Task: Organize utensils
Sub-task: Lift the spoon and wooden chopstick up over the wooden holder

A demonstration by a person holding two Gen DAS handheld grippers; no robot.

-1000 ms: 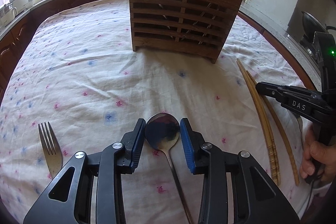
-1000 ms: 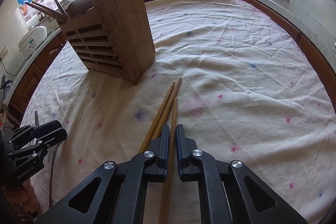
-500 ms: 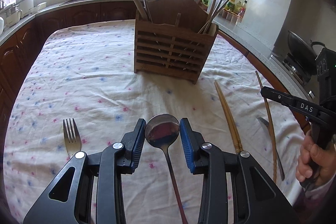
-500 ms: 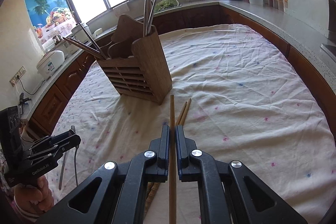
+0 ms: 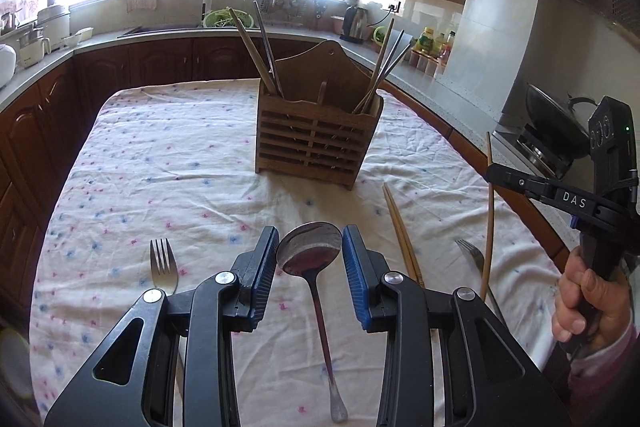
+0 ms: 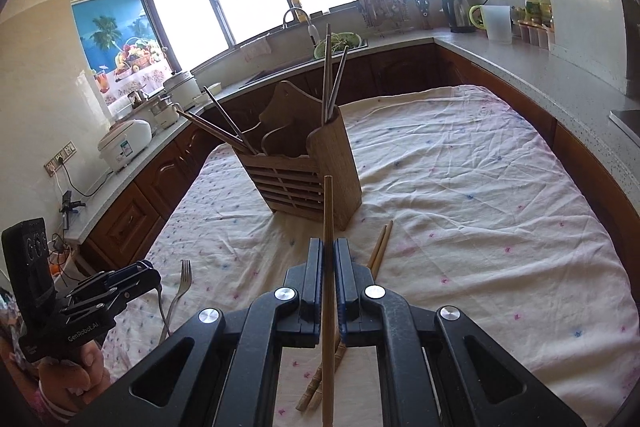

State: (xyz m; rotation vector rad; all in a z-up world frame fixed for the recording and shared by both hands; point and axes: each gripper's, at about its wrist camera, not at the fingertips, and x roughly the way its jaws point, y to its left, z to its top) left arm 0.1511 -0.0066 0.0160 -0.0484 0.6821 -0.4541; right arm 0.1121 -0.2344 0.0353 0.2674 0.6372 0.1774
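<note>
A slatted wooden utensil holder stands mid-table with chopsticks and utensils in it; it also shows in the right wrist view. My left gripper is shut on a metal spoon, its bowl between the pads, held above the cloth. My right gripper is shut on a single wooden chopstick that points toward the holder; this gripper and chopstick show at the right of the left wrist view.
Two wooden chopsticks lie on the flowered tablecloth right of centre. One fork lies at the left, another fork at the right. Dark wooden counters surround the table, with a wok on a stove.
Both grippers have risen and pulled back from the table. The spoon and the single chopstick have lifted off the cloth with them; the holder now looks farther away.
</note>
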